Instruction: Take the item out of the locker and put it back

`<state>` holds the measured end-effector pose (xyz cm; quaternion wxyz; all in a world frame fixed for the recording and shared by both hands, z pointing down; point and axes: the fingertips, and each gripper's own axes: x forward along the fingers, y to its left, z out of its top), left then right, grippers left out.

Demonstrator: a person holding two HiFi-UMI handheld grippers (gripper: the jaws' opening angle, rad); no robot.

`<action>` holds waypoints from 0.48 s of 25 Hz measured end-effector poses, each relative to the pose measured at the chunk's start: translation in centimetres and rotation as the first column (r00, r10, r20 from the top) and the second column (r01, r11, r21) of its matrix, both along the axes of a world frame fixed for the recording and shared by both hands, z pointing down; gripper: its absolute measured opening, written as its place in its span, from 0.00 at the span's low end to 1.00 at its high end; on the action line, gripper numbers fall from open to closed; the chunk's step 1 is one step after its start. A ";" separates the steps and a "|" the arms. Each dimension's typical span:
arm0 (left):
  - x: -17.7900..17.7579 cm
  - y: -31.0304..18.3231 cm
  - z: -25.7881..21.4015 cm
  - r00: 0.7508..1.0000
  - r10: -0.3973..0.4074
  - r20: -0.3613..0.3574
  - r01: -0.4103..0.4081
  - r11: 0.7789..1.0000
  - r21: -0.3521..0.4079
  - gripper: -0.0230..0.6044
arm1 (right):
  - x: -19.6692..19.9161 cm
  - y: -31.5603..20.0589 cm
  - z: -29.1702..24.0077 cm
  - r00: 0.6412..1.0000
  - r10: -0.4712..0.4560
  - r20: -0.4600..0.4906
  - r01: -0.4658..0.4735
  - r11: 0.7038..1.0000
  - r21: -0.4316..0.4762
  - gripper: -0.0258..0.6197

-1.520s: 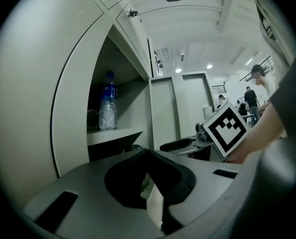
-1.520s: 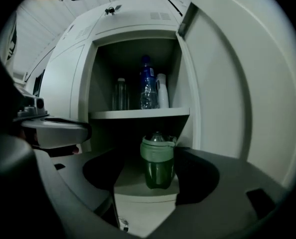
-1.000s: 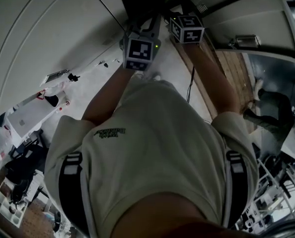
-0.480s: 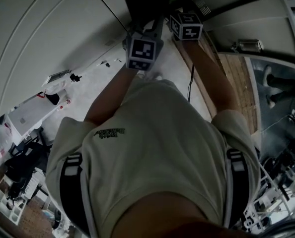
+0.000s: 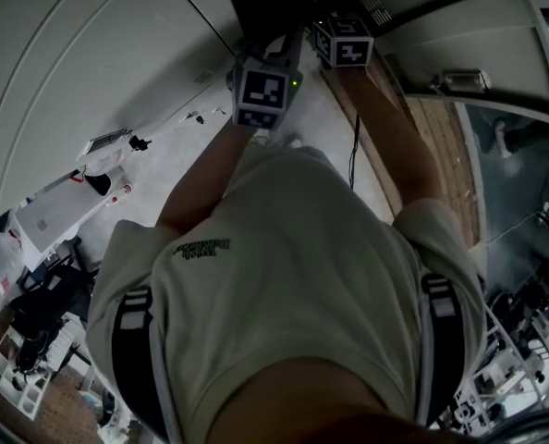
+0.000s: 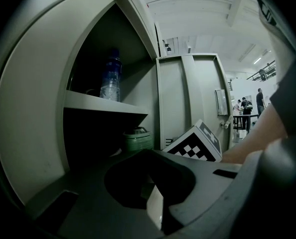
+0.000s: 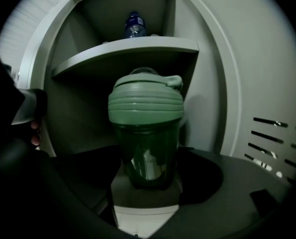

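Observation:
A green shaker bottle (image 7: 145,133) with a ribbed lid stands upright between the jaws of my right gripper (image 7: 147,185), which is shut on its lower body in front of the locker's lower compartment (image 7: 83,128). From the left gripper view only the bottle's lid (image 6: 137,138) shows, beside the right gripper's marker cube (image 6: 198,144). My left gripper (image 6: 155,203) hovers just left of the locker opening, its jaws close together with nothing in them. In the head view both grippers reach up into the dark opening, left gripper (image 5: 282,49), right gripper (image 5: 325,17).
A clear water bottle (image 7: 134,25) stands on the locker's upper shelf (image 7: 123,49). The open locker door (image 6: 195,98) hangs to the right. A vented panel (image 7: 277,133) flanks the compartment. People stand far off in the room (image 6: 245,106).
My right gripper has shifted slightly further toward the locker opening. The left gripper has barely moved. Someone in the background at the right has walked on.

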<state>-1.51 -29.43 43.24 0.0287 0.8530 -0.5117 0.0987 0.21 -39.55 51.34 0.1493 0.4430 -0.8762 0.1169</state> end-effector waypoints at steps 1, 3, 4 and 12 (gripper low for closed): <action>0.0 0.0 0.0 1.000 0.000 -0.002 0.000 1.000 -0.003 0.06 | 0.1 0.1 0.0 1.000 0.003 -0.001 -0.003 1.000 0.002 0.60; 0.0 0.1 0.1 1.000 0.000 -0.006 0.000 1.000 -0.009 0.06 | 0.2 0.3 0.0 1.000 0.006 0.002 -0.006 1.000 0.007 0.60; 0.0 0.1 0.1 1.000 0.001 -0.002 -0.001 1.000 -0.010 0.06 | 0.3 0.4 0.0 1.000 0.009 0.005 -0.009 1.000 0.012 0.60; 0.0 0.2 0.1 1.000 -0.007 -0.002 0.007 1.000 -0.023 0.06 | 2.0 1.8 -1.1 0.998 0.033 0.060 -0.037 0.996 0.075 0.59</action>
